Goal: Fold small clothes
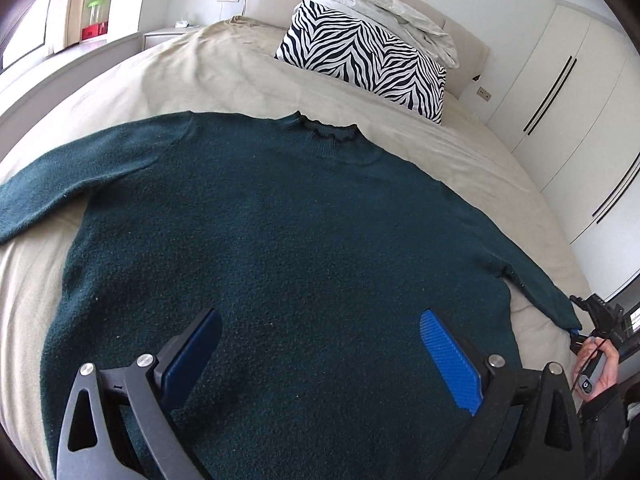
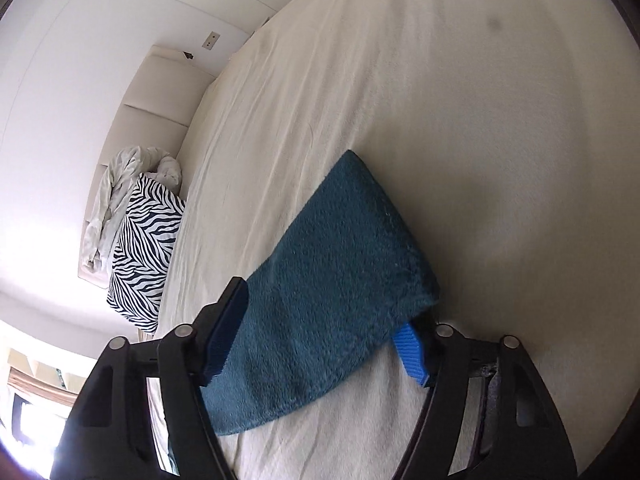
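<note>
A dark green knitted sweater (image 1: 280,240) lies flat on the bed, collar away from me, both sleeves spread out. My left gripper (image 1: 320,316) hovers open over its lower body, with nothing between the blue pads. At the far right a hand (image 1: 600,364) holds my right gripper (image 1: 586,320) at the right sleeve's cuff. In the right wrist view the sleeve end (image 2: 328,280) lies between that gripper's (image 2: 324,312) fingers. It drapes over the right pad (image 2: 414,356) and touches the left one (image 2: 226,332). The jaws stand well apart and do not pinch the cloth.
The beige bed sheet (image 1: 200,80) reaches around the sweater (image 2: 480,120). A zebra-print pillow (image 1: 368,64) and a crumpled pale blanket (image 1: 392,8) rest against the headboard. White wardrobe doors (image 1: 560,100) stand to the right, a nightstand (image 1: 168,34) at the far left.
</note>
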`<state>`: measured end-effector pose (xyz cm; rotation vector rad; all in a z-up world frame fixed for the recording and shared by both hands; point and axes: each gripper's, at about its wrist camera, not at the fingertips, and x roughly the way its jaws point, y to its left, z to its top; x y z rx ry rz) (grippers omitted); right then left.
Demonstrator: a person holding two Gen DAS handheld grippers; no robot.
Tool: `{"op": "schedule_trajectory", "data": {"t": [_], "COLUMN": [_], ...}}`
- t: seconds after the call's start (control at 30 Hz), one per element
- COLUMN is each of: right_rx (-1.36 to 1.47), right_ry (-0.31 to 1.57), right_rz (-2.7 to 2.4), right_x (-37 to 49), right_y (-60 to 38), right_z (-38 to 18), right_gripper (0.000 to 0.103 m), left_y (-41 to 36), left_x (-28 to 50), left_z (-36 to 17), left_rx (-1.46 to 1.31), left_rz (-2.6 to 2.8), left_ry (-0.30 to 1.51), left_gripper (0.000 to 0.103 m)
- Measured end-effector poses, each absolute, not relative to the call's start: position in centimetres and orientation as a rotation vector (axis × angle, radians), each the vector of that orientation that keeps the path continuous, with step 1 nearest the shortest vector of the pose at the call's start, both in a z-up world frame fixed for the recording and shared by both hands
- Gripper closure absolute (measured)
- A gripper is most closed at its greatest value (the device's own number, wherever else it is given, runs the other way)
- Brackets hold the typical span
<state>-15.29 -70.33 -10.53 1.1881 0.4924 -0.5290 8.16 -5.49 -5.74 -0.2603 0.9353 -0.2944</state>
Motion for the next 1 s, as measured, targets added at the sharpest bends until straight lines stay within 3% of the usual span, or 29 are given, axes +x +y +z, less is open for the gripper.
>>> {"op": "schedule_trajectory", "data": {"t": [0.03,0.07,0.17,0.27,0.47,0.7,0.8,0.83,0.87,0.93,1.0], "right_rx": [1.177,1.169,1.103,0.953,0.689,0.479,0.400,0.406,0.431,0.487,0.510], "right_ry": [0.511,0.534,0.561,0.583,0.648,0.848,0.945,0.952,0.949,0.914,0.876], "right_rz": [-0.536,-0.540,-0.535,-0.434,-0.081,0.169,0.194,0.217,0.239,0.246,0.242], "right_x": [-14.7,-13.9,-11.7,-8.4,0.5,8.6,9.1,8.4,7.8,5.5,2.4], "right_y": [-70.8,-71.2,-70.2,-65.9,-50.2,-30.5,-26.2,-25.5,-25.4,-26.9,-27.0], "right_z": [-10.6,-10.5,-8.8,-5.3,0.5,-3.1,-6.3,-6.9,-7.2,-7.8,-7.6], "right_gripper": [0.067,0.080,0.092,0.092,0.093,0.092,0.083,0.071,0.052,0.039,0.036], "left_y": [-5.3,-5.2,-4.9,-4.7,-3.5,-1.2,-1.0,-1.1,-1.3,-2.2,-3.5], "left_x": [8.4,8.5,9.2,9.7,10.3,10.9,11.4,11.5,11.6,11.9,12.2], "left_z": [-5.9,-6.1,-6.7,-6.9,-6.3,-6.8,-7.6,-7.8,-8.1,-8.6,-9.1], "left_rx": [-0.284,-0.303,-0.337,-0.380,-0.471,-0.584,-0.646,-0.666,-0.683,-0.710,-0.706], "left_rz": [-0.306,-0.316,-0.332,-0.363,-0.410,-0.438,-0.461,-0.467,-0.473,-0.496,-0.516], "left_ry": [0.942,0.948,0.967,0.977,0.953,0.960,0.980,0.986,0.994,1.012,1.044], "left_gripper": [0.008,0.012,0.023,0.032,0.033,0.031,0.020,0.018,0.015,0.014,0.014]}}
